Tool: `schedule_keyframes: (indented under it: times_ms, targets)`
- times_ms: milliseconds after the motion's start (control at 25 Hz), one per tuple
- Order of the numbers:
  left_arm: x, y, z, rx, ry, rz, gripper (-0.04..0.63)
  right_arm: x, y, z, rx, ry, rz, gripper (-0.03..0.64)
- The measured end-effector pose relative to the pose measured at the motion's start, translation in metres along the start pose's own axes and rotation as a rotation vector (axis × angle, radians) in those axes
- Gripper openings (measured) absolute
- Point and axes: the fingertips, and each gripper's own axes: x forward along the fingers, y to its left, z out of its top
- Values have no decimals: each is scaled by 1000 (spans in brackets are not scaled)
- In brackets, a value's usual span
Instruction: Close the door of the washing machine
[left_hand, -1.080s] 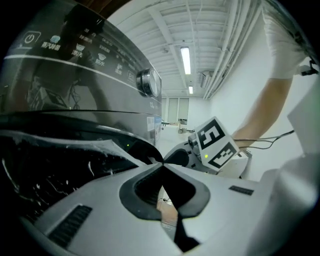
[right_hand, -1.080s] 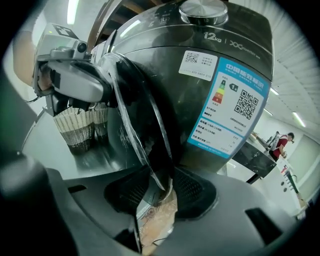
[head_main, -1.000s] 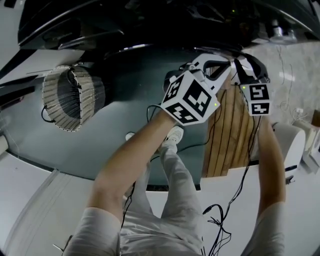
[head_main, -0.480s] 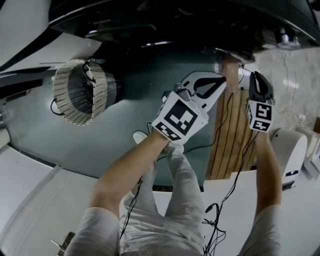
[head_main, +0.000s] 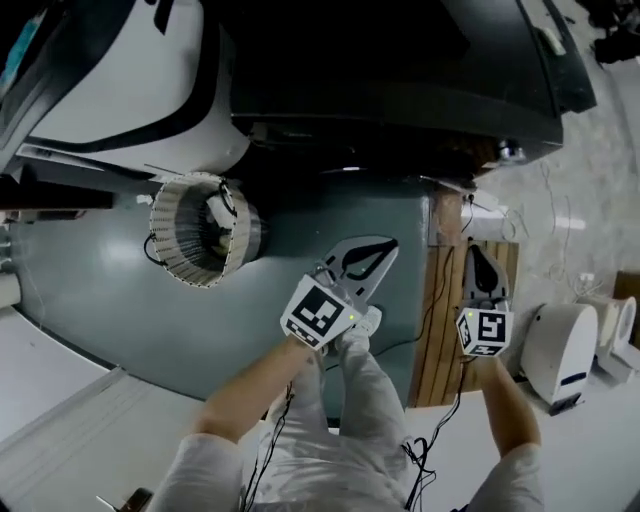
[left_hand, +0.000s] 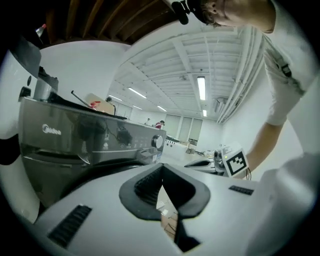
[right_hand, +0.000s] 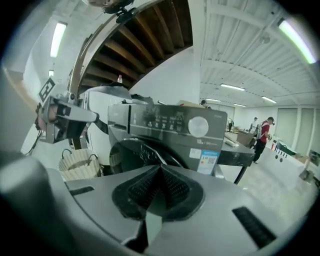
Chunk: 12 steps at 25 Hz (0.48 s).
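The dark grey washing machine (head_main: 400, 80) fills the top of the head view. In the right gripper view its front (right_hand: 170, 125) shows a control knob (right_hand: 198, 126), and the round dark door (right_hand: 134, 154) looks flush against the front. My left gripper (head_main: 362, 262) hangs shut and empty in front of the machine, apart from it. My right gripper (head_main: 480, 268) is beside it on the right; its jaws have just been closing, and they are now shut with nothing between them. The left gripper view shows the machine's panel (left_hand: 90, 137) and shut jaws (left_hand: 161, 182).
A woven laundry basket (head_main: 200, 232) stands left of the machine on the grey-green floor mat (head_main: 90, 290). Wooden planks (head_main: 448, 310) lie to the right, with a white appliance (head_main: 562, 352) beyond. Cables trail by the person's legs (head_main: 350, 400). People stand far off (right_hand: 263, 132).
Both grippers have drawn back from the machine and sit lower in the head view. The right gripper's jaws, spread a second ago, are now together. The head view now shows more of the machine's top.
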Motion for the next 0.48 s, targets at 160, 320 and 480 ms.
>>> schedule_keyframes:
  times_ms: [160, 320, 480]
  targets:
    - [-56, -6, 49, -17, -51, 61, 3, -29, 25, 83, 6, -74, 47, 11]
    - [-120, -15, 104, -54, -102, 137, 3, -75, 42, 168, 19, -158, 72, 11]
    - [-179, -25, 163, -49, -175, 212, 3, -121, 40, 232, -7, -219, 57, 11]
